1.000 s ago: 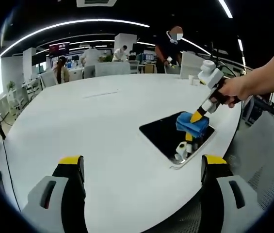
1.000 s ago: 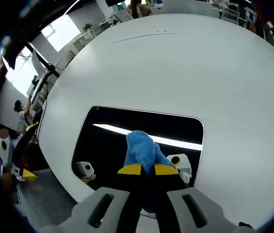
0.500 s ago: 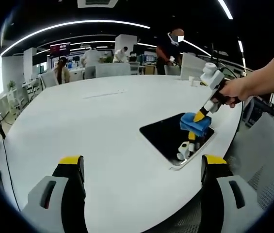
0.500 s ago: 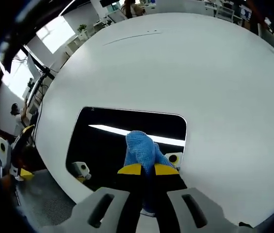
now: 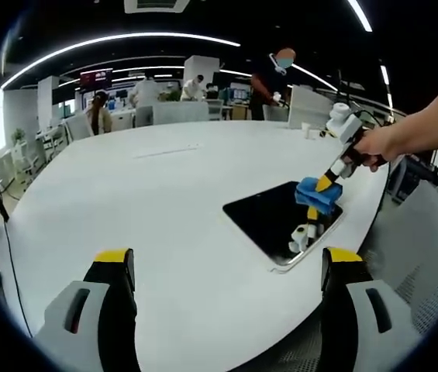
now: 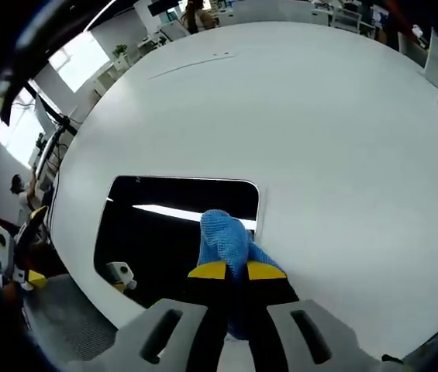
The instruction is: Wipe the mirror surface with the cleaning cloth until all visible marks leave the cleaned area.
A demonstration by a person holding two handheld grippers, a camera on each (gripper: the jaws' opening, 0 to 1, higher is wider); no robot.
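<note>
Dark rectangular mirror [image 5: 269, 221] lying flat on counter edge; bunched blue cleaning cloth [image 6: 223, 242] sitting clamped in right hand-held gripper [image 6: 236, 270], pressing mirror's far corner.

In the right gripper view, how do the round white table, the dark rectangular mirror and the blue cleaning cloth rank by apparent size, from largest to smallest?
1. Round white table.
2. Dark rectangular mirror.
3. Blue cleaning cloth, held in the shut right hand-held gripper. It sits nearest the camera, so it looks bigger than it is.

Left gripper view: low over table [image 5: 149, 201], well back from mirror [image 5: 269, 221], facing it. Right gripper view: steeply down, close above mirror [image 6: 156, 232]. Shared: mirror, surrounding tabletop
</note>
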